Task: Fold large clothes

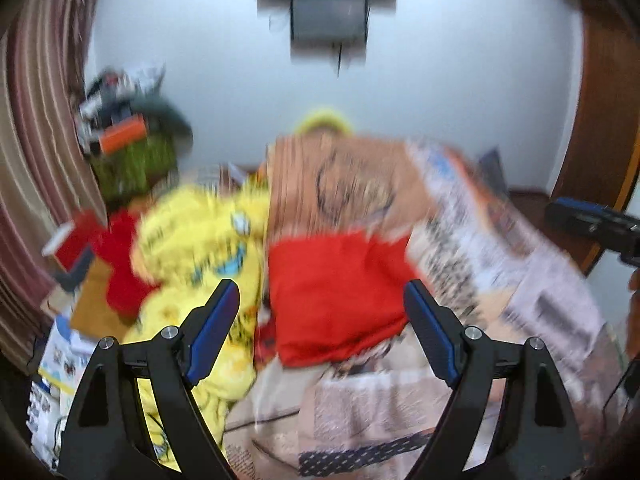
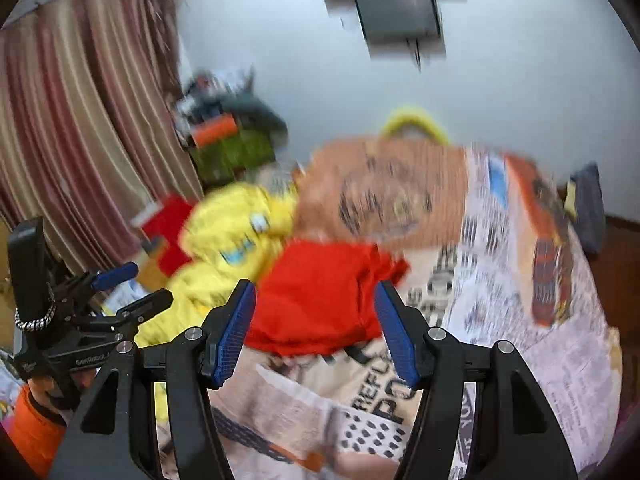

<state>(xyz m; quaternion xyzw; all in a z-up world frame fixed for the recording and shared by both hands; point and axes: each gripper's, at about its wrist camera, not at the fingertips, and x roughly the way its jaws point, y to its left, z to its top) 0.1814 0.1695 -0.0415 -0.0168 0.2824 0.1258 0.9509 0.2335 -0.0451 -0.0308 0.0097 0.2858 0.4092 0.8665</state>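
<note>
Lying folded on the bed [image 1: 560, 312], the red garment [image 1: 336, 292] looks finished (yellow clothing [image 1: 200, 240] remains crumpled), left gripper [image 1: 320, 320] and right gripper [image 2: 316, 320] both agape, empty.

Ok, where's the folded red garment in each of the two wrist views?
Left wrist view: the red garment lies centre frame, beyond the tool's open fingers.
Right wrist view: it is centre, slightly left, also beyond the fingers.
Shared landmark: the yellow garment lies directly left of it in both.
</note>
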